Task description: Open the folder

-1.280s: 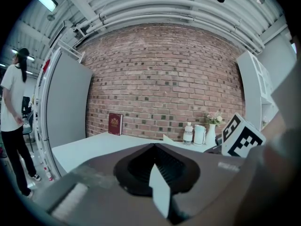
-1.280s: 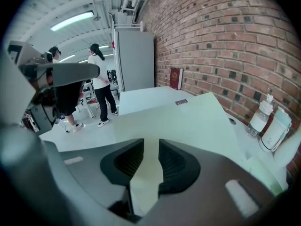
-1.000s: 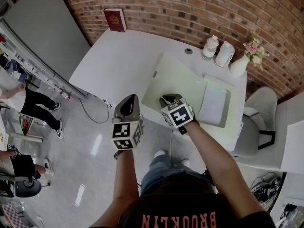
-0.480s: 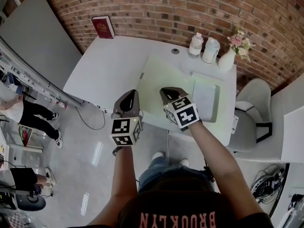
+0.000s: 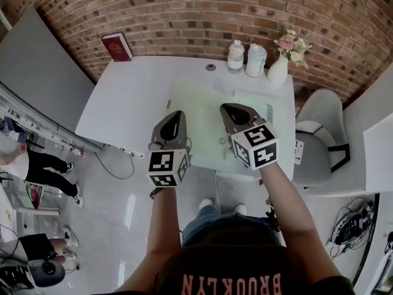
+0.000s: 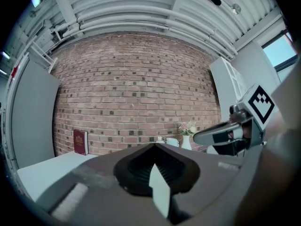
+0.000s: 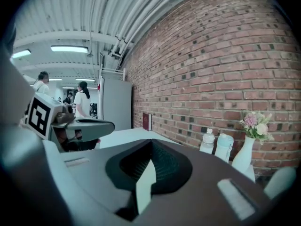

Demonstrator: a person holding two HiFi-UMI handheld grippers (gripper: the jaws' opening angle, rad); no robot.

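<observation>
Green folder (image 5: 202, 103) is lying at 12 o'clock, long axis 9–3; right gripper (image 5: 229, 109) hovering nearer than left gripper (image 5: 176, 115), both w/ jaws together, empty.

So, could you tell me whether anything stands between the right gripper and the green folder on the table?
Nothing visible does. The right gripper, jaws shut, hangs above the folder with only air between them. The two bottles and the vase stand beyond it.

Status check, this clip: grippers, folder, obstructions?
Left gripper shut, empty. Right gripper shut, empty. Folder flat on table, apparently open. Bottles, vase behind it, clear.
</observation>
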